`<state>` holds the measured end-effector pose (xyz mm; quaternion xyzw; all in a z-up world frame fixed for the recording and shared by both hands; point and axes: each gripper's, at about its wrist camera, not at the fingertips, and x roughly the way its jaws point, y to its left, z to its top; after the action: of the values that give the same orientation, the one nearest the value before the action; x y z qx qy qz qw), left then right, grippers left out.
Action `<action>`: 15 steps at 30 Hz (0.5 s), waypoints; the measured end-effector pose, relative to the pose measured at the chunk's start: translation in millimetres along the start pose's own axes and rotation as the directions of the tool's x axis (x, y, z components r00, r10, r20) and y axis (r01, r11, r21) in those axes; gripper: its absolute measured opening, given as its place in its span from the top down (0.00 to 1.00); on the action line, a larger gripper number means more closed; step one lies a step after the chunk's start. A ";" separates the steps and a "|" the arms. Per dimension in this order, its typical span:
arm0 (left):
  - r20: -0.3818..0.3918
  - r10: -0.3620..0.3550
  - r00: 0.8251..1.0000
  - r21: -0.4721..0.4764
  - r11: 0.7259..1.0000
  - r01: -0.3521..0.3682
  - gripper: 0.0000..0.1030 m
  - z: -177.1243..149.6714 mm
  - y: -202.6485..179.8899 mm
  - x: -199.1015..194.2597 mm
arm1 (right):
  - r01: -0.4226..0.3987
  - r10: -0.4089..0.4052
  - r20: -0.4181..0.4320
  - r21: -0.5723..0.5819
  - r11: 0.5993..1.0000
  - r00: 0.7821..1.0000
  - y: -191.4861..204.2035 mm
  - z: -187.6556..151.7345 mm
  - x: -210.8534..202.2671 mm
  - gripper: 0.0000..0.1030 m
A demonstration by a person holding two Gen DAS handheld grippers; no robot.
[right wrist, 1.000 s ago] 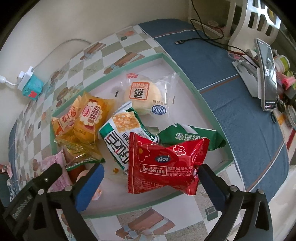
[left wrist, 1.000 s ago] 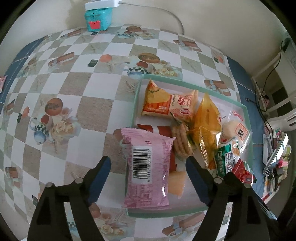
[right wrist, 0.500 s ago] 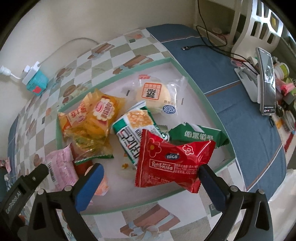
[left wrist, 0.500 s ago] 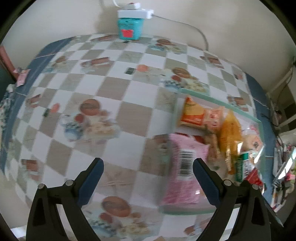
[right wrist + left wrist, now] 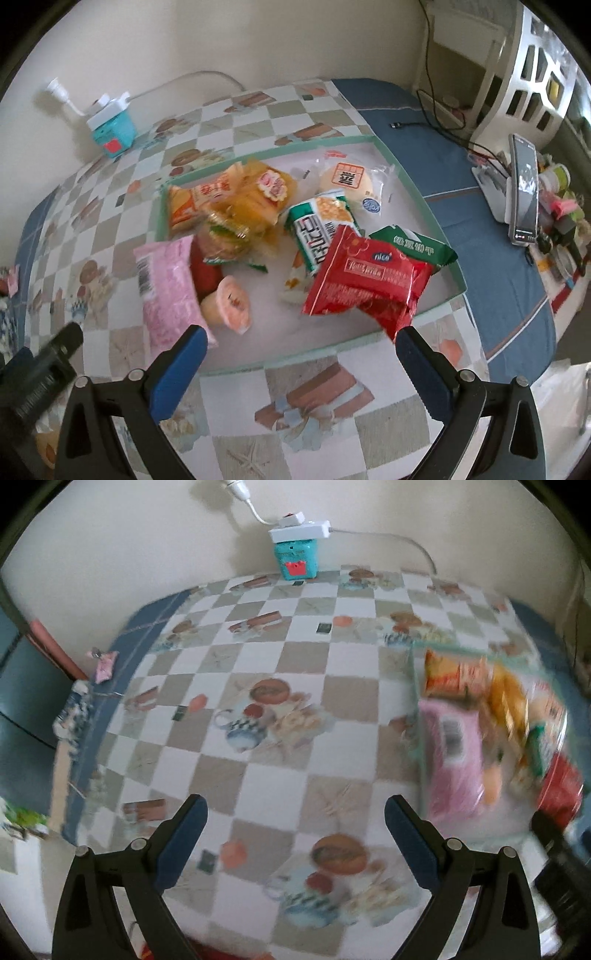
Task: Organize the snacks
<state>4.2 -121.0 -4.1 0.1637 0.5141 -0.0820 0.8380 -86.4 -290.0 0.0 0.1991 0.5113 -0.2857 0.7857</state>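
Left gripper [image 5: 295,823]: its jaws are standing wide apart with nothing between them, only bare checked tablecloth [image 5: 258,657]. A second ago they were straddling the pink packet; now the gripper is hanging off to the tray's left, clear of every snack.

Pink packet [image 5: 166,284]: it is lying at the tray's left edge, barcode up, partly overhanging the rim, no longer framed by the left jaws. In the left wrist view it [image 5: 452,757] is smeared by motion blur, so I cannot tell whether it is resting fully inside the tray.

Right gripper [image 5: 297,350]: its jaws are spread apart and gripping nothing. The right fingertip is sitting just beside the red packet's lower corner, probably not touching. A second ago the red packet filled the gap between the jaws; now the gripper is sitting back over the tray's near rim.

Red packet [image 5: 365,280]: it is lying in the tray's near right part, overlapping the green packet [image 5: 417,245].

Tray [image 5: 280,363]: it is holding all the snacks in a loose heap, with the orange and yellow bags toward its far left and the bun toward its far side.

Meaning for the task: both packets look released into the tray and both hands are pulling away, so gathering appears nearly or fully done; the pink packet's overhang is the one thing possibly needing a nudge.
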 end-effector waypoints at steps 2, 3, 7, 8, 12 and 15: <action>0.000 0.010 1.000 0.011 1.000 -0.010 0.06 -7.6 3.1 -1.3 | 0.006 -0.006 0.006 -0.002 1.000 1.000 1.6 -6.6 -3.2 0.00; 0.000 0.007 1.000 0.010 1.000 -0.007 0.06 -10.1 4.9 -2.2 | 0.007 -0.007 0.007 -0.006 1.000 1.000 2.6 -10.0 -4.6 0.00; 0.012 0.039 0.999 0.029 0.999 -0.039 0.06 -18.7 9.2 -5.4 | 0.010 -0.009 0.014 -0.027 1.000 1.000 6.3 -20.8 -9.7 0.00; 0.014 0.053 0.999 0.038 0.998 -0.053 0.06 -20.5 9.2 -5.5 | 0.011 -0.011 0.017 -0.031 0.999 1.000 6.7 -22.6 -10.7 0.00; 0.015 0.043 0.999 0.036 0.998 -0.044 0.06 -24.0 13.1 -7.1 | 0.020 -0.019 0.024 -0.041 0.999 1.000 8.8 -27.6 -14.2 0.00; 0.023 0.041 0.999 0.023 0.999 -0.042 0.06 -25.2 17.9 -9.2 | 0.026 -0.025 0.031 -0.051 0.998 0.999 11.4 -31.2 -16.6 0.00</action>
<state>-15.6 -95.6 -3.0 0.1831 0.5002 -0.0724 0.8432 -105.7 -258.4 3.0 0.1679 0.5089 -0.2856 0.7945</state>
